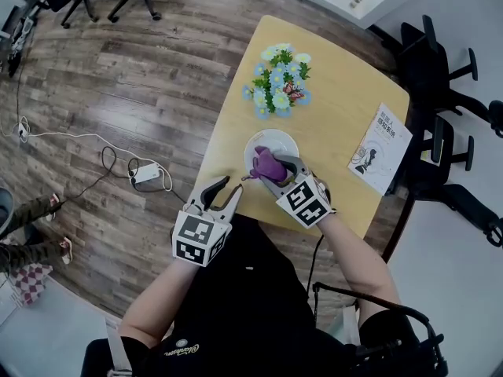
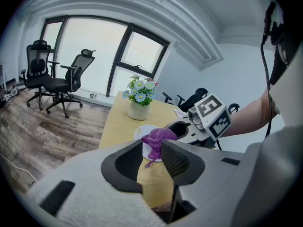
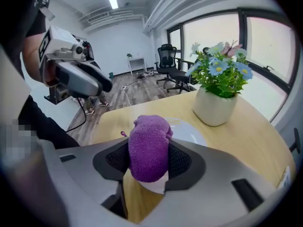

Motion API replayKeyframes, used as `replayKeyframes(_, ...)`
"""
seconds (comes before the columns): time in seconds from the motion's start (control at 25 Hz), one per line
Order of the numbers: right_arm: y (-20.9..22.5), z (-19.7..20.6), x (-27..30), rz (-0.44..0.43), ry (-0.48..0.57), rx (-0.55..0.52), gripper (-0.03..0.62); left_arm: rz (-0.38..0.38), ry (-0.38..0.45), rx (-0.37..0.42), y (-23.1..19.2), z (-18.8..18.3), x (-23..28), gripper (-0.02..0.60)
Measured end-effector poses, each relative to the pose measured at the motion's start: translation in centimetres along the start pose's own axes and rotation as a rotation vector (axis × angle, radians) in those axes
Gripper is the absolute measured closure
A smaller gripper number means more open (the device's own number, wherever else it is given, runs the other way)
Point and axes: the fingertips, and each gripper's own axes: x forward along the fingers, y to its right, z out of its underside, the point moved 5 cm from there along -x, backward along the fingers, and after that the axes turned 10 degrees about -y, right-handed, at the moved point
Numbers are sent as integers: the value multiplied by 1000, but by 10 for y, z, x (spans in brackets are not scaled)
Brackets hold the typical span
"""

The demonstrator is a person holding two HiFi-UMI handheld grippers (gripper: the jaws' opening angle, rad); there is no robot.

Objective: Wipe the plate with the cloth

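R claw (image 3: 148, 161) clamped on purple cloth (image 3: 148, 145) at white plate (image 1: 275, 138); L claw (image 2: 151, 161) apart, empty. Wood worktop (image 1: 334, 85), office chairs (image 2: 52, 79) behind.

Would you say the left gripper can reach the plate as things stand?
Probably yes: the left gripper is open and empty, bare table leads to the plate; the cloth in the right gripper covers only part.

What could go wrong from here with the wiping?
1. The left claw is open and apart from the plate, so nothing steadies it. The plate might slide on the table as the right claw pushes the cloth over it.
2. The flowers stand just beyond the plate, so a long stroke might knock them.
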Motion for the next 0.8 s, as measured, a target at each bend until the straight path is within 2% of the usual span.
replayKeyframes(0.2,-15,13,1,-34,-31,-29,405,3,-4,6,0,0,2,456)
replayKeyframes(0.36,14,11,0,28,-34,-17,405,6,-5,9,2,-2,2,456)
replayKeyframes(0.6,70,6,-6,135,-26,78,405,4,-9,12,4,0,0,456)
replayKeyframes(0.8,74,0,-7,144,-19,64,405,3,-7,8,4,0,0,456)
